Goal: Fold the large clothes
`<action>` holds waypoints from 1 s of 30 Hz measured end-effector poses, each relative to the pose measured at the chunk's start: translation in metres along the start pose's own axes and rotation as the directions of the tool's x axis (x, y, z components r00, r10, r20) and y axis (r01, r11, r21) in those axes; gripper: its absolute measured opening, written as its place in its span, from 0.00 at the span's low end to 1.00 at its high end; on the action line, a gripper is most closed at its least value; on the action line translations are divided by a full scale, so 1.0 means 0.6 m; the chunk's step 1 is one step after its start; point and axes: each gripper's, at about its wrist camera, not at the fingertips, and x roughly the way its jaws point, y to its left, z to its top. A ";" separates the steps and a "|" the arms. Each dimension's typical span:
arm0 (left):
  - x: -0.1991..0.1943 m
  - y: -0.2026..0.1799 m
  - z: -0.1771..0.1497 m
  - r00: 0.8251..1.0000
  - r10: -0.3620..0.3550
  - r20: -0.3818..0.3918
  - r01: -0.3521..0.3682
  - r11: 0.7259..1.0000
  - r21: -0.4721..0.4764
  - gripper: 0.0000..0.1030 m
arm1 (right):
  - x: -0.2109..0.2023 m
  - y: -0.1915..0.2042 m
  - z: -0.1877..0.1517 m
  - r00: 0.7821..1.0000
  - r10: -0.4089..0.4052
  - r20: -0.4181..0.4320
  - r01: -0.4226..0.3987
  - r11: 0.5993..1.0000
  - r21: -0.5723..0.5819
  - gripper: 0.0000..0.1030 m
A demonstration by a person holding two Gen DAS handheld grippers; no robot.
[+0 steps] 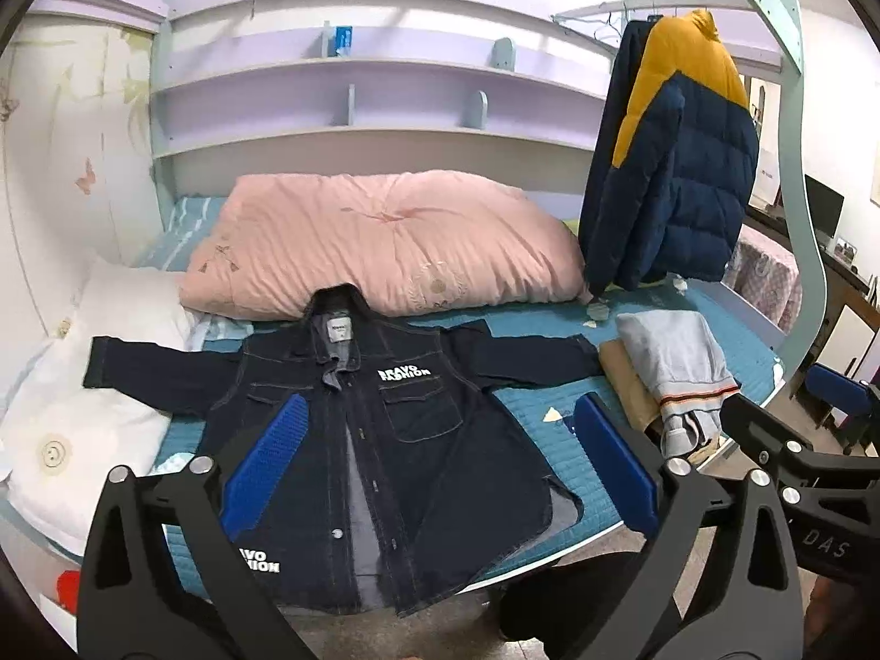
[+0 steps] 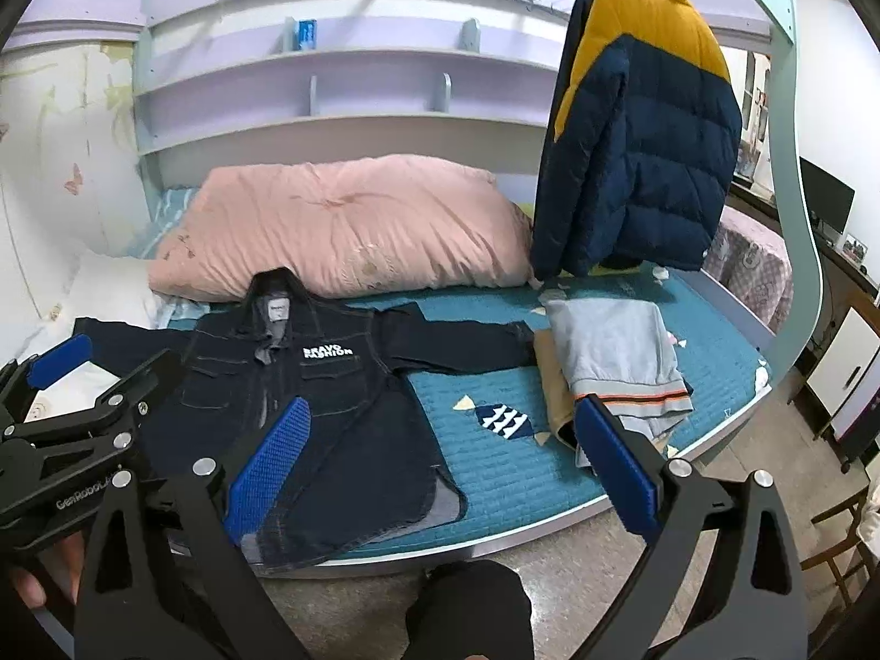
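Observation:
A dark denim jacket (image 1: 385,429) lies spread flat, front up, on the teal bed cover (image 1: 522,440), collar toward the pink duvet, both sleeves stretched out sideways. It also shows in the right wrist view (image 2: 308,401). My left gripper (image 1: 440,462) is open and empty, held above the jacket's lower half near the bed's front edge. My right gripper (image 2: 440,467) is open and empty, held above the jacket's right hem and the bare cover. The left gripper also shows at the left of the right wrist view (image 2: 71,385).
A folded grey garment on a beige one (image 1: 676,368) lies at the right of the bed. A pink duvet (image 1: 379,242) lies behind the jacket, a white pillow (image 1: 82,401) at the left. A navy and yellow puffer jacket (image 1: 676,165) hangs at the right. The floor (image 2: 605,561) lies below the bed edge.

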 end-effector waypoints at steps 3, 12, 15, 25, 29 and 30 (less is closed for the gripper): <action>-0.036 0.003 0.001 1.000 0.004 0.029 -0.004 1.000 -0.001 0.95 | -0.022 0.006 -0.001 1.000 0.013 0.019 -0.013 1.000 -0.003 0.91; -0.120 0.006 -0.001 0.992 0.051 0.113 -0.052 0.999 0.010 0.95 | -0.077 0.012 -0.002 0.995 0.054 0.079 -0.053 0.999 -0.010 0.91; -0.143 0.004 0.000 0.988 0.068 0.140 -0.070 0.997 0.013 0.95 | -0.091 0.011 -0.001 0.993 0.068 0.095 -0.067 0.998 -0.008 0.91; -0.178 -0.002 0.004 0.980 0.085 0.178 -0.089 0.996 0.019 0.95 | -0.122 0.007 -0.001 0.989 0.077 0.129 -0.078 0.997 -0.002 0.91; -0.179 -0.006 0.005 0.979 0.093 0.183 -0.099 0.995 0.024 0.95 | -0.124 0.005 -0.001 0.989 0.078 0.130 -0.079 0.997 0.001 0.91; -0.180 -0.008 0.005 0.978 0.097 0.187 -0.104 0.994 0.026 0.95 | -0.124 0.005 -0.001 0.988 0.077 0.131 -0.078 0.997 0.001 0.91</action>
